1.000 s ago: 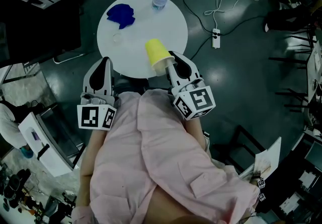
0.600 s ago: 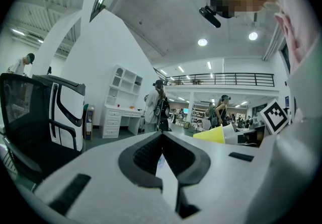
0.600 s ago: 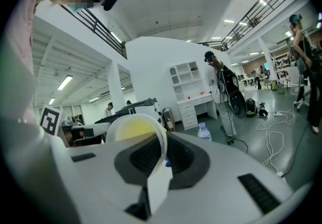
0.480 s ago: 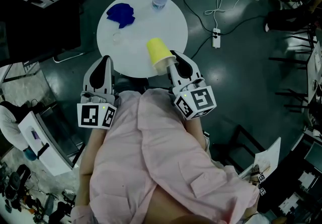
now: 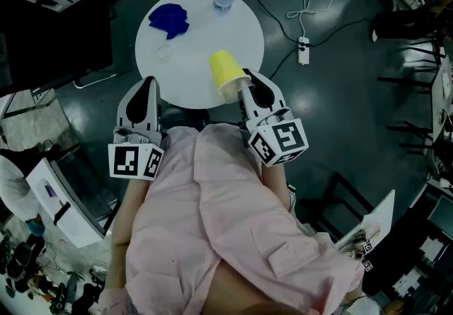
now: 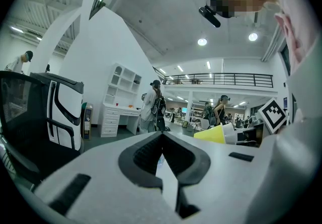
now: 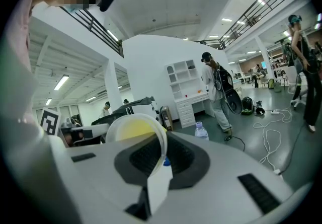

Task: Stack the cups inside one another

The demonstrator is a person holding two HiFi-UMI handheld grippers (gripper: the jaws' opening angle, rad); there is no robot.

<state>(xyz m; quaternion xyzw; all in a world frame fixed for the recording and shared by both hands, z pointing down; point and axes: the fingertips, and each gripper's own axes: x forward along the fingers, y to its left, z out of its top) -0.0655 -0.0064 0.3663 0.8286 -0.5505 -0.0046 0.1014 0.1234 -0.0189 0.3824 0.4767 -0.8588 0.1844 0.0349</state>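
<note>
Yellow cup [image 5: 228, 69], its rim pinched between the almost closed jaws of your right gripper [image 5: 241, 86], stays tilted over the near edge of the round table [image 5: 205, 30], unmoved, while your left gripper [image 5: 147, 84] waits shut and empty, so stacking has not advanced.

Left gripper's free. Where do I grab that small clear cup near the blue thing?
Pinch the rim, one jaw inside and one outside, on the edge nearest the left gripper, coming straight in from there. The clear cup seems to stand mouth up on the table, so its near wall is free. It shows faintly; check first.
</note>
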